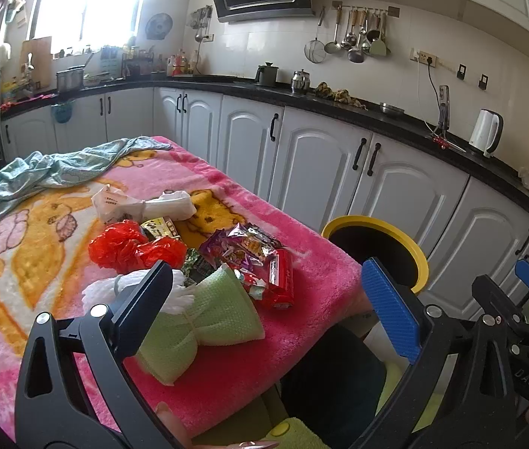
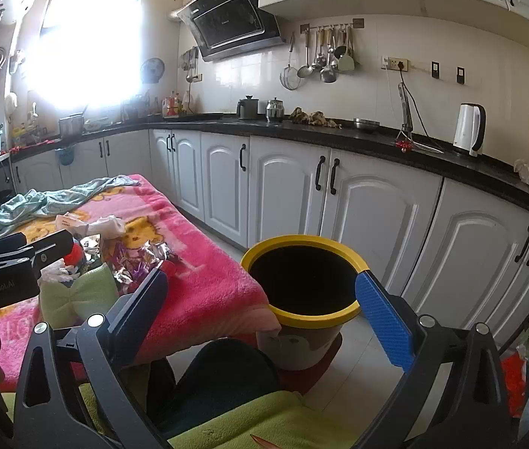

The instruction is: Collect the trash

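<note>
- left gripper [image 1: 264, 295] jaws wide apart, empty, over trash pile [image 1: 204, 250] on pink-blanketed tabletop [image 1: 301, 273]
- right gripper [image 2: 264, 307] jaws wide apart, empty, facing yellow-rimmed bin [image 2: 303, 314] on floor just beside tabletop

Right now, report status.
Left hand-held gripper open, right hand-held gripper open, both empty. Trash pile on blanket. Bin clear.

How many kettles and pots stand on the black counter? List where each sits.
3. A dark pot stands under the hood, a steel pot right beside it, and a white electric kettle far right near the wall socket. Clutter by the window may hide more.
</note>
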Demonstrator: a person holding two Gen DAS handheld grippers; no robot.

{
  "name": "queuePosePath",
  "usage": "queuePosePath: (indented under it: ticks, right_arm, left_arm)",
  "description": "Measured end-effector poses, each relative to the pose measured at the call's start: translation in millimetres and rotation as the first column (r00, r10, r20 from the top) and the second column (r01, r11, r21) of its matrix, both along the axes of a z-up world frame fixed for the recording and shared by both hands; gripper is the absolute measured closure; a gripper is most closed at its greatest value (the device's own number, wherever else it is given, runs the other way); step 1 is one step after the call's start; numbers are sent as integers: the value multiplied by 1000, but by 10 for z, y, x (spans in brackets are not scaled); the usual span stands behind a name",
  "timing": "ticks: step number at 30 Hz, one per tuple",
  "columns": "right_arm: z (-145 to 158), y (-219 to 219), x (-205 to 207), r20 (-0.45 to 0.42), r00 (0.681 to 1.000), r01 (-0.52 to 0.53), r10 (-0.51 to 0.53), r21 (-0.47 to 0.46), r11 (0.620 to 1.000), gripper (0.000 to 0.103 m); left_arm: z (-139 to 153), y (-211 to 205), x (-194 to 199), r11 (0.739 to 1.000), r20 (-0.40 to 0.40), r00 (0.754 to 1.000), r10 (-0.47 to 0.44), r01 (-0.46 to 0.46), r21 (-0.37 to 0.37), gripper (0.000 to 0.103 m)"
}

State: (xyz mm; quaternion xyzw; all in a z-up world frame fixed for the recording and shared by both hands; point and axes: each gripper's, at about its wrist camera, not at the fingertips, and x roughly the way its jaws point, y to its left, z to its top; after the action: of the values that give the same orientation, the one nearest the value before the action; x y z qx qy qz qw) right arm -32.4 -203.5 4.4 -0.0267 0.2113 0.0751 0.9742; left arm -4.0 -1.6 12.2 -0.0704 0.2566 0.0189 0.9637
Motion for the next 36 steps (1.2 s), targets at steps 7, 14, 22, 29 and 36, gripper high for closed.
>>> queuePosePath:
  ticks: [7, 14, 22, 29, 36]
  right_arm:
    - [3, 1, 0, 2, 1000, -1, 1, -1, 1000, 6]
    - [6, 2, -2, 3, 1000, 0, 0, -2, 1000, 6]
    - [4, 4, 5, 3, 1000, -2, 2, -3, 1000, 6]
    - [-1, 14, 10, 4, 1000, -2, 2, -4, 1000, 6]
    - [-31, 29, 47, 1, 1000, -15, 15, -10, 1000, 6]
  left_arm:
    - [6, 12, 0, 1000, 2, 1000, 0, 0, 3, 10]
    - [66, 47, 18, 1000, 3, 1000, 2, -2, 1, 10]
    - [63, 19, -4, 1000, 3, 1000, -4, 4, 3, 11]
    - [21, 35, -3, 1000, 3, 1000, -1, 1, -1, 10]
    - [30, 42, -5, 1000, 3, 1000, 0, 0, -1, 10]
